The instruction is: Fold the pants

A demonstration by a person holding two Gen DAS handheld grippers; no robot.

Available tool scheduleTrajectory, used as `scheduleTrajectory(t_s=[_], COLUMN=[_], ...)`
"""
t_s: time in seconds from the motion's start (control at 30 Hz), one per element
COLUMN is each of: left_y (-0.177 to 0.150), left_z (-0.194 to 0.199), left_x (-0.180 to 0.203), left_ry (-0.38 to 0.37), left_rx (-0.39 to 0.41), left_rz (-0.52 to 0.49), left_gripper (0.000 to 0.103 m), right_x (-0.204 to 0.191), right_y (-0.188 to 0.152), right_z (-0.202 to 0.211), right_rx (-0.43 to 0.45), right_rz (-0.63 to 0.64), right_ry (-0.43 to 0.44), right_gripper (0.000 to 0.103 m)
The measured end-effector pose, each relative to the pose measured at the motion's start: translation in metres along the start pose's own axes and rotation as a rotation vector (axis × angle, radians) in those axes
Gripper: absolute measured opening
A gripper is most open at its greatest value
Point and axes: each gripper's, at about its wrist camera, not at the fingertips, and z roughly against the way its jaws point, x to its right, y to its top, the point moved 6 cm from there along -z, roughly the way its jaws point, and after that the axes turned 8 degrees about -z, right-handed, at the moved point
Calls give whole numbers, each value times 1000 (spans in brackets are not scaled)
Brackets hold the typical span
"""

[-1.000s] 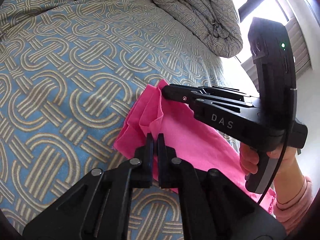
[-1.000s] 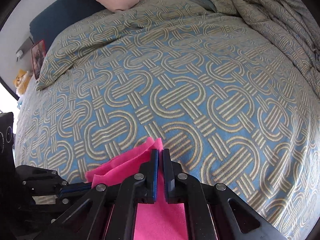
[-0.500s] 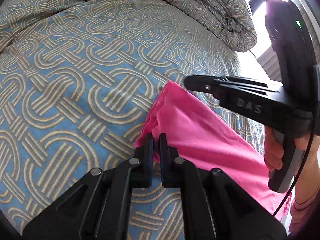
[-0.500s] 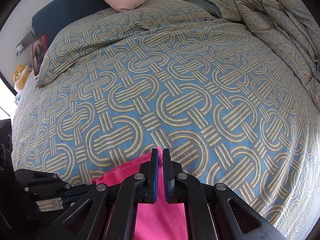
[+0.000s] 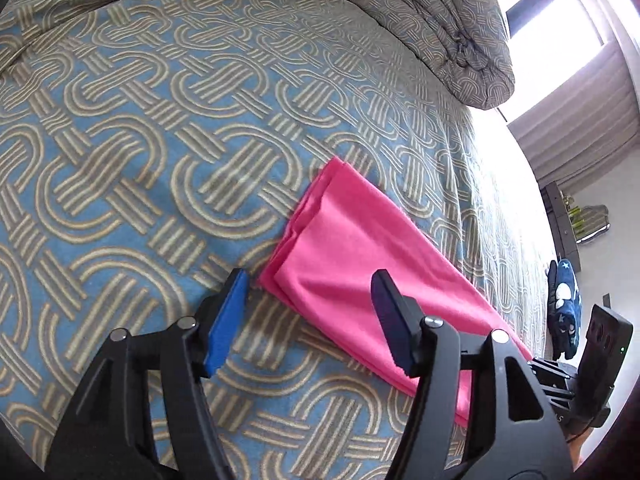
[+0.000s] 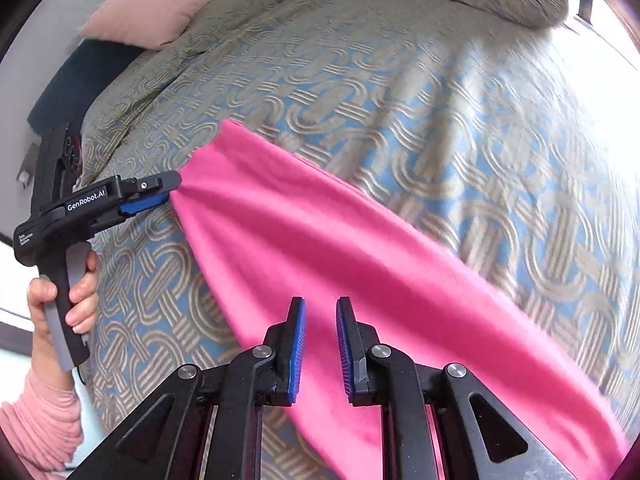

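The pink pants (image 5: 352, 264) lie folded into a long flat strip on the patterned bedspread (image 5: 140, 140); they also show in the right wrist view (image 6: 320, 248). My left gripper (image 5: 308, 300) is open and empty, its jaws standing wide apart over the near corner of the strip. In the right wrist view the left gripper (image 6: 160, 192) sits at the strip's far left end. My right gripper (image 6: 320, 320) is open and empty, just above the middle of the strip. It shows at the far right edge of the left wrist view (image 5: 576, 392).
A rumpled duvet (image 5: 432, 24) is heaped at the far side of the bed. A pink pillow (image 6: 160, 4) lies at the head. A window (image 5: 560, 48) with a curtain and dark slippers (image 5: 564, 304) on the floor lie beyond the bed's right edge.
Both grippers were shut on the pants' end and carried it forward over the bed. Both have let go and opened, and the right gripper has pulled back along the strip.
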Motion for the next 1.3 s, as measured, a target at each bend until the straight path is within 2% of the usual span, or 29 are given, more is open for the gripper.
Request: scheduleTrajectory(t_s=[0.03,0.07,0.1,0.27,0.33,0.53,0.67,0.77,0.87,0.9,0.93,1.07,1.3], left_y=[2,3,5,13,17,16,-9,-40,-74,-85,-96,-124,-132], left_z=[-3,-7,-7,15,24,34,31,17,-6,-15,-24,-45,-27], left_x=[5,8,10,30,44,124,184,230,264,271,276,281,280], left_ry=[12,31,45,66,75,21,-57,-127,-144,-151,-152,-118,-143], left_rx=[-1,-10,-16,60,77,87,47,-15,-89,-122,-154,-214,-202], left_rz=[-25,-53,-64,-103,-140,-296,-416,-501,-579,-589,-594,-596,-567], left_gripper=[26,4,6,6,6,6,6,6,6,6,6,6,6], right_x=[11,20,27,60,72,99,111,125,147,155,160,171,151], right_y=[-8,-15,-21,-43,-49,-64,-80,-87,-99,-102,-104,-107,-93], right_z=[4,9,12,26,30,34,49,67,87,91,95,92,68], right_rx=[7,15,22,41,51,70,113,160,208,220,226,183,93], right_rz=[-35,-58,-74,-172,-228,-384,-429,-479,-549,-579,-609,-675,-632], right_ry=[-6,-18,-27,-44,-29,69,104,162,244,266,290,398,402], right_gripper=[16,16,16,18,23,24,24,27,39,46,51,52,53])
